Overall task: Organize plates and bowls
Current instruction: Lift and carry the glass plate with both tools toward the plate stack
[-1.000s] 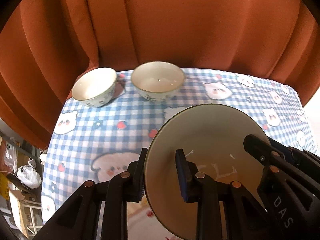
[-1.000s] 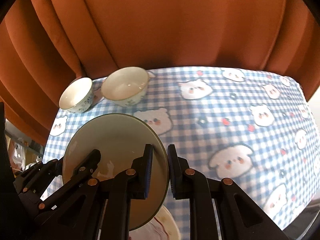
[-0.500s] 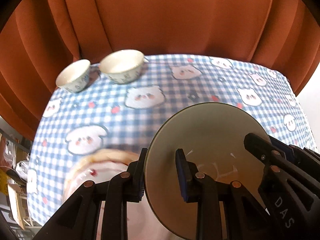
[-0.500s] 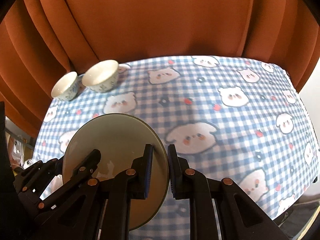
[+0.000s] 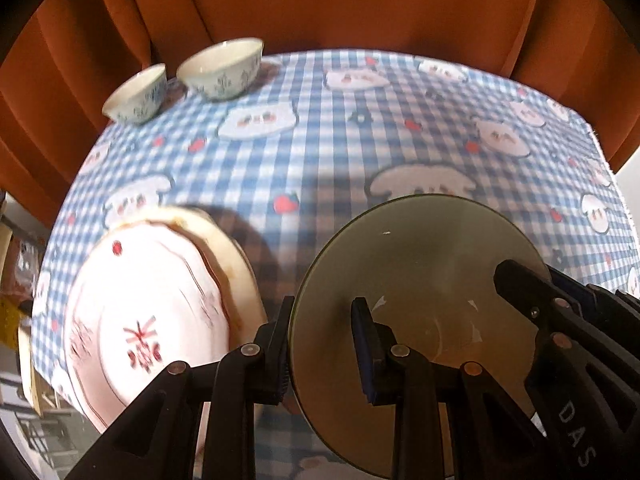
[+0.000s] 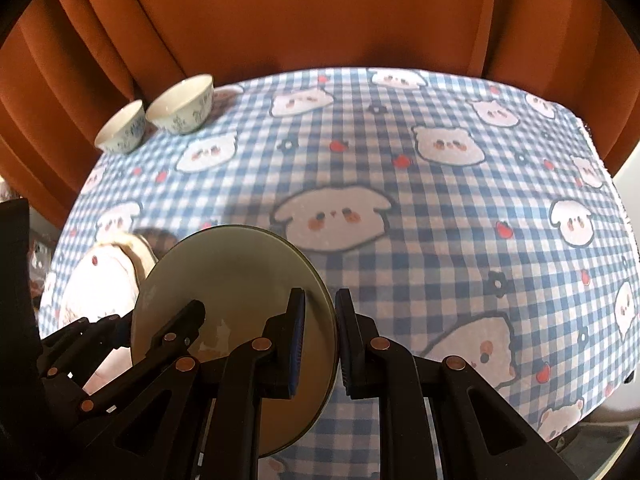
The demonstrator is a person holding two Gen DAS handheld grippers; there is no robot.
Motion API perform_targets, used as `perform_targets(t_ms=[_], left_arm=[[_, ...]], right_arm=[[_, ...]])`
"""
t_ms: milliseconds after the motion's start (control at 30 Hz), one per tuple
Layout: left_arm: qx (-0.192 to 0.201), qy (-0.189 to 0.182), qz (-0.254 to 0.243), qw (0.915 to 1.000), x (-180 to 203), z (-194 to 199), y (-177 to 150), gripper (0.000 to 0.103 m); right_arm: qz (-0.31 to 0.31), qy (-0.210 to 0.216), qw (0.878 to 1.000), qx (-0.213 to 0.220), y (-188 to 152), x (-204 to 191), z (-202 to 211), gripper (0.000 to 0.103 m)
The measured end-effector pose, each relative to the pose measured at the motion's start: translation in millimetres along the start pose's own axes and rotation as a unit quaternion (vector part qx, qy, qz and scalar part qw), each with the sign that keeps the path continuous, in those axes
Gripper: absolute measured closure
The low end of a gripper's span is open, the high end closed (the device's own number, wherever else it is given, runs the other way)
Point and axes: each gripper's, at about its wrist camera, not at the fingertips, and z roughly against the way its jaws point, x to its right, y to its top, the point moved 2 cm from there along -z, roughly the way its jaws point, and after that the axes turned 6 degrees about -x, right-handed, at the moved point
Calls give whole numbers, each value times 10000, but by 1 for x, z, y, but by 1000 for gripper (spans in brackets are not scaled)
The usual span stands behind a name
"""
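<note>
One round olive-green plate is held above the blue-and-white checked tablecloth with bear prints, gripped on opposite rims by two grippers. The left gripper has its fingers clamped on the plate's left edge; the right gripper has its fingers clamped on the right edge.

One white round plate with red markings lies on the cloth just left of the held plate; its image is blurred. Whether the two plates touch cannot be told.

Two white ceramic bowls with blue pattern stand at the far left corner of the cloth: one larger bowl and one smaller bowl, just beside each other. One rust-orange pleated curtain hangs behind.
</note>
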Motion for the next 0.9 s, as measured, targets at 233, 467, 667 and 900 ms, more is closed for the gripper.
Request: perform_targets(t_ms=[233, 467, 667, 900], left_arm=[[-182, 235, -12, 9996, 16, -10, -10, 77], [-167, 304, 12, 9994, 20, -10, -9, 75], [-160, 256, -41, 9995, 26, -9, -11, 59], [-42, 270, -65, 9996, 27, 0, -12, 34]], right_arm=[[91, 102, 9996, -266, -11, 12, -15, 84], [81, 242, 9993, -286, -11, 19, -19, 84], [22, 308, 9990, -311, -11, 23, -22, 84], [133, 312, 9984, -448, -10, 23, -25, 77]])
